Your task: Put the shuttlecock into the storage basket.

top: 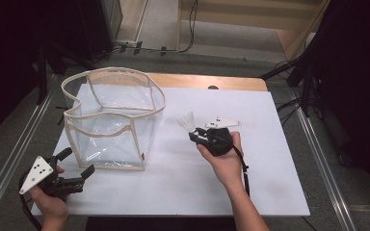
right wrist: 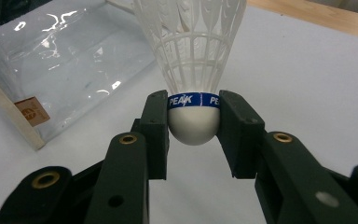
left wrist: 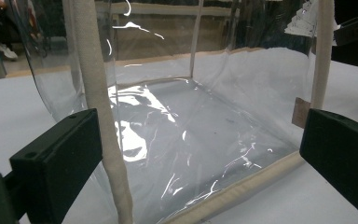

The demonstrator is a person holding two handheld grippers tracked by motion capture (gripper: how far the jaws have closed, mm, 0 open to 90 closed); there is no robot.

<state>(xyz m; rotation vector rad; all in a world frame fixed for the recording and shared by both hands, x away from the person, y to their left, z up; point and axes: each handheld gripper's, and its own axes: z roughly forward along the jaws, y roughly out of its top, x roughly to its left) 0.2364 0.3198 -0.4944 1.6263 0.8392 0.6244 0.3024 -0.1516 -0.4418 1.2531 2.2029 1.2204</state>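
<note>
The left tongs [top: 77,166] gape wide with nothing between them, poised near the front left corner of the white counter [top: 260,183] and aimed at the clear plastic bag [top: 113,118] with cream trim standing just ahead. The right tongs [right wrist: 193,123], near mid-counter, pinch the cork base of a white shuttlecock [right wrist: 193,70], feathers pointing away, bag beside it.

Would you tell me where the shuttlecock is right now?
The shuttlecock is clamped by its cork in the right gripper, held above the table just right of the clear bag.
</note>
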